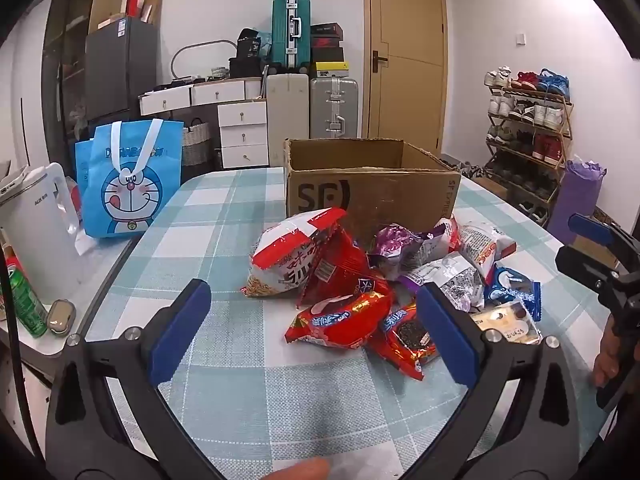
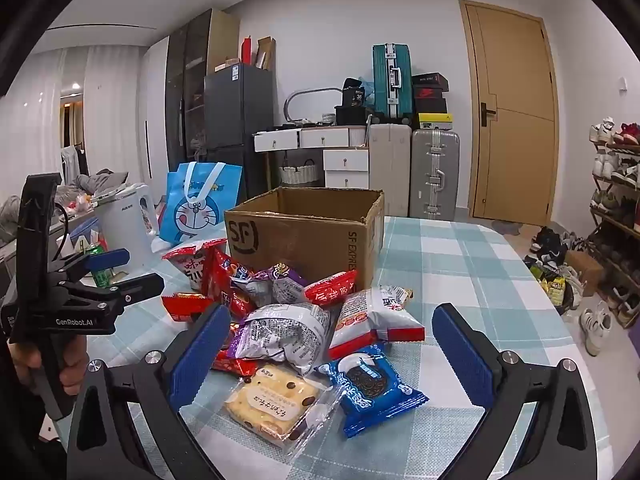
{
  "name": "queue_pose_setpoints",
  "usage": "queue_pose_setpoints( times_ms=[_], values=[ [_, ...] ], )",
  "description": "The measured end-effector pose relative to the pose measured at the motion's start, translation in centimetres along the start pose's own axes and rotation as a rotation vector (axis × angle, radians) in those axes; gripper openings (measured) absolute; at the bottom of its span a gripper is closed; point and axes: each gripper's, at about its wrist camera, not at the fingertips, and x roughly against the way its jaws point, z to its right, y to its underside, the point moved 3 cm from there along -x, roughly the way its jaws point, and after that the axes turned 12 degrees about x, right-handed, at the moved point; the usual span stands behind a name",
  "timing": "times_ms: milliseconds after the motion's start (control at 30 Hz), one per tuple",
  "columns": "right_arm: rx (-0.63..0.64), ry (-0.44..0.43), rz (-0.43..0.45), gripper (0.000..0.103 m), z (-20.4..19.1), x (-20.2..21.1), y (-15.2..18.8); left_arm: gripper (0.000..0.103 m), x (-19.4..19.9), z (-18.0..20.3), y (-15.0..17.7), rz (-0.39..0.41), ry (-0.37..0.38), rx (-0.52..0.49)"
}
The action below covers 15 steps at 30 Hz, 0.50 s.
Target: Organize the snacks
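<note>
Blue cookie packet [image 2: 374, 390] lies flat, long axis diagonal; both grippers' fingers [image 2: 466, 354] spread, empty.

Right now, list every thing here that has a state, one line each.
left gripper: open, empty
right gripper: open, empty
cardboard box: open on top, upright
snack packets: sealed, heaped outside the box
blue cookie pack: sealed, lying flat
door: closed
kettle: lid slightly raised
green can: upright
</note>
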Motion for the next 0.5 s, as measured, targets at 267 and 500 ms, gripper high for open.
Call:
queue_pose_setpoints(
  times_ms=[267,500],
  values=[
    [0.006,-0.007,-0.020,0.103,-0.1,-0.3,0.0,0.102,0.3,-0.3,0.0,0.000,0.011,0.014],
    [0.027,-0.012,-0.006,0.103,-0.4,-0.2,0.0,0.102,-0.3,0.2,0.2,-0.003,-0.004,0.022]
  ],
)
